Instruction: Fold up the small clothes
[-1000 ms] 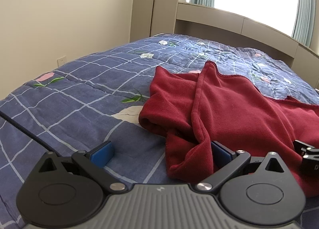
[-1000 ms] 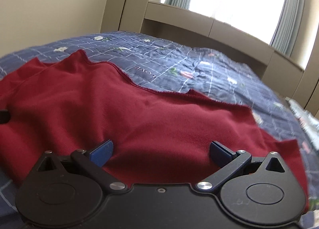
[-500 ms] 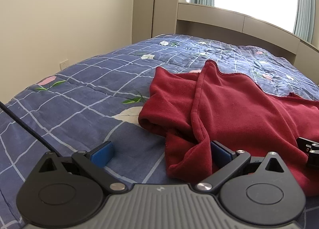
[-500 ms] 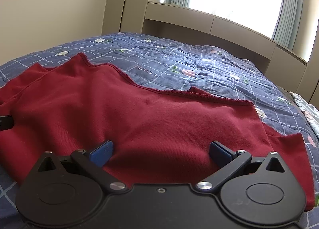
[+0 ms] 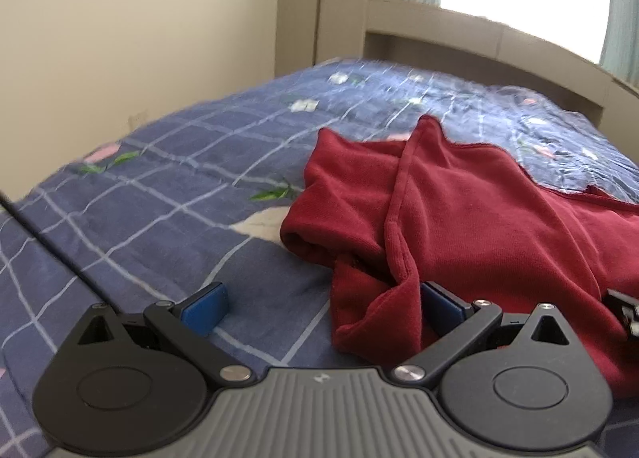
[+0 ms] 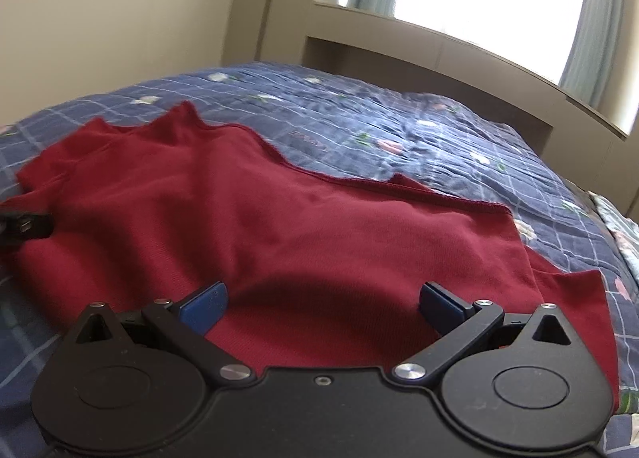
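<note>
1. Left wrist view: left gripper, jaws spread wide, holding nothing; blue pads low over a navy checked floral quilt. A dark red knit garment lies rumpled on the quilt, its near folded edge bunched against the right pad. Black cable crosses the quilt at left. Part of the right gripper shows at the right edge.
2. Right wrist view: right gripper, jaws spread wide, empty, over the garment's near hem. Garment spread across the quilt. Left gripper's tip at the left edge, on the garment.
</note>
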Demonstrator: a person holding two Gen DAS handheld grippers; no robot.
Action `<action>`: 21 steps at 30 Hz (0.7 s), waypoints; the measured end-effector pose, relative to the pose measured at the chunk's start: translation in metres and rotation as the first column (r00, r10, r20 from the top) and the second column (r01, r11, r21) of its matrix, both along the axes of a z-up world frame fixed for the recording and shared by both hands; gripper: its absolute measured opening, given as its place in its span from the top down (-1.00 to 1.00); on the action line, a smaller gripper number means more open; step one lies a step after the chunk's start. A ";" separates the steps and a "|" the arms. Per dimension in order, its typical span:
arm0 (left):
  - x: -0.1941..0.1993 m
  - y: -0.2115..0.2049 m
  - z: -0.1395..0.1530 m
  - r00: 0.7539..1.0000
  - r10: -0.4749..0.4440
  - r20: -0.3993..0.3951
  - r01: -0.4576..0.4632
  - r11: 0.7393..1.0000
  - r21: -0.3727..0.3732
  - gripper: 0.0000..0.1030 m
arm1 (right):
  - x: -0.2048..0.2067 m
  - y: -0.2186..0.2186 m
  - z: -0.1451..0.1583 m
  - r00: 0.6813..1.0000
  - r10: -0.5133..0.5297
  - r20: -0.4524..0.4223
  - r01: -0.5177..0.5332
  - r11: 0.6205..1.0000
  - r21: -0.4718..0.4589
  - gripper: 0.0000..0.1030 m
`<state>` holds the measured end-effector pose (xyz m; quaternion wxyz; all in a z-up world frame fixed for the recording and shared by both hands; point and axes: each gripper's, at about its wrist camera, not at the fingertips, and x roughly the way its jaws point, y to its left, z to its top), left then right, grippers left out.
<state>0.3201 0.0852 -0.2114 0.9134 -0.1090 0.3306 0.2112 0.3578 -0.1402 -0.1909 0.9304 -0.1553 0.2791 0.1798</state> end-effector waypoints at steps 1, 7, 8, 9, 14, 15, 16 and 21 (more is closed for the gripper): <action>0.001 -0.001 0.004 1.000 0.008 -0.018 -0.008 1.000 -0.013 -0.99 | -0.005 -0.001 -0.002 1.000 0.013 -0.005 -0.013 1.000 -0.004 -0.99; 0.004 -0.002 0.014 0.992 0.057 -0.111 -0.067 0.994 -0.085 -0.99 | -0.009 0.000 -0.007 1.000 0.008 -0.021 -0.009 1.000 -0.023 -0.99; 0.005 -0.002 0.014 0.991 0.066 -0.117 -0.077 0.993 -0.093 -0.99 | -0.010 0.001 -0.008 1.000 0.007 -0.016 -0.007 1.000 -0.031 -0.99; 0.005 -0.001 0.014 0.990 0.070 -0.121 -0.082 0.992 -0.097 -0.99 | -0.009 0.003 -0.009 1.000 0.006 -0.009 -0.006 0.999 -0.040 -0.99; 0.006 0.000 0.012 0.989 0.064 -0.136 -0.078 0.992 -0.102 -0.99 | -0.013 0.005 -0.011 1.000 0.008 0.021 -0.006 0.998 -0.060 -0.99; 0.007 0.000 0.013 0.988 0.062 -0.140 -0.077 0.991 -0.105 -0.99 | -0.013 0.004 -0.011 1.000 0.007 0.019 -0.006 0.998 -0.056 -0.99; 0.008 0.001 0.013 0.988 0.060 -0.144 -0.076 0.991 -0.109 -0.99 | -0.012 0.004 -0.012 1.000 0.007 0.017 -0.006 0.999 -0.052 -0.99; 0.013 0.011 0.016 0.984 0.048 -0.172 -0.076 0.984 -0.161 -0.99 | -0.012 0.003 -0.011 1.000 0.008 0.014 -0.007 0.999 -0.046 -0.99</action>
